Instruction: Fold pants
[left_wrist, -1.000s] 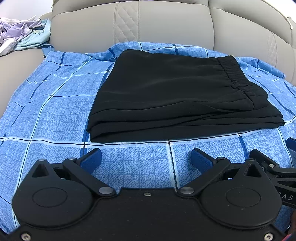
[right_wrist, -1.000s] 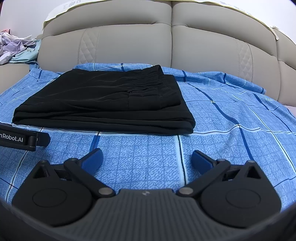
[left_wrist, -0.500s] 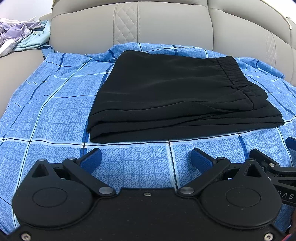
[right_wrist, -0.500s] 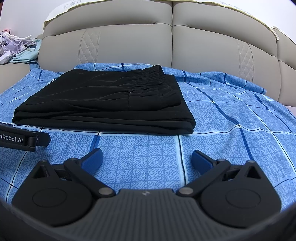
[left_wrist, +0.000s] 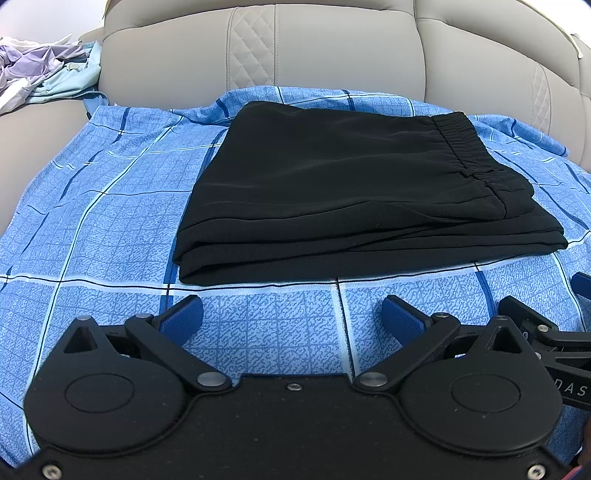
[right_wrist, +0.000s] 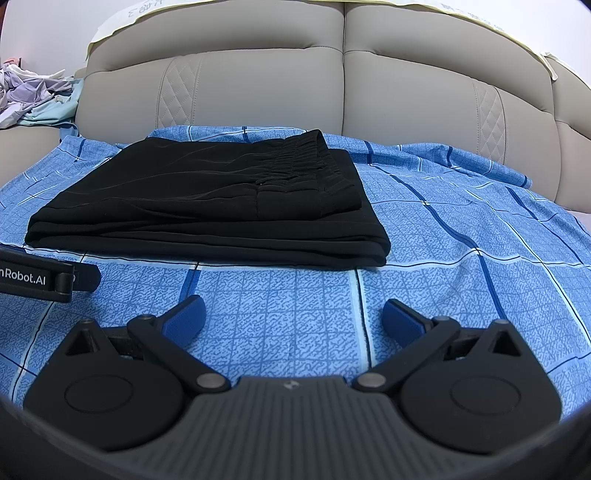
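1. Left wrist view: the black pants (left_wrist: 354, 199) lie folded in a flat stack on the blue checked sheet (left_wrist: 92, 229), waistband to the right, just ahead of the left gripper (left_wrist: 291, 321); its jaws are spread and pinch nothing; part of the right gripper (left_wrist: 546, 332) shows at the right edge; loose clothes (left_wrist: 40, 74) sit far left by the beige sofa back (left_wrist: 332, 51).
2. Right wrist view: the pants (right_wrist: 207, 206) lie ahead and to the left, apart from the right gripper (right_wrist: 293, 319); its jaws are spread and empty; the fold looks complete, so the sound course is to pull both grippers straight back, low pads clear of the near edge, leaving the layers undisturbed.
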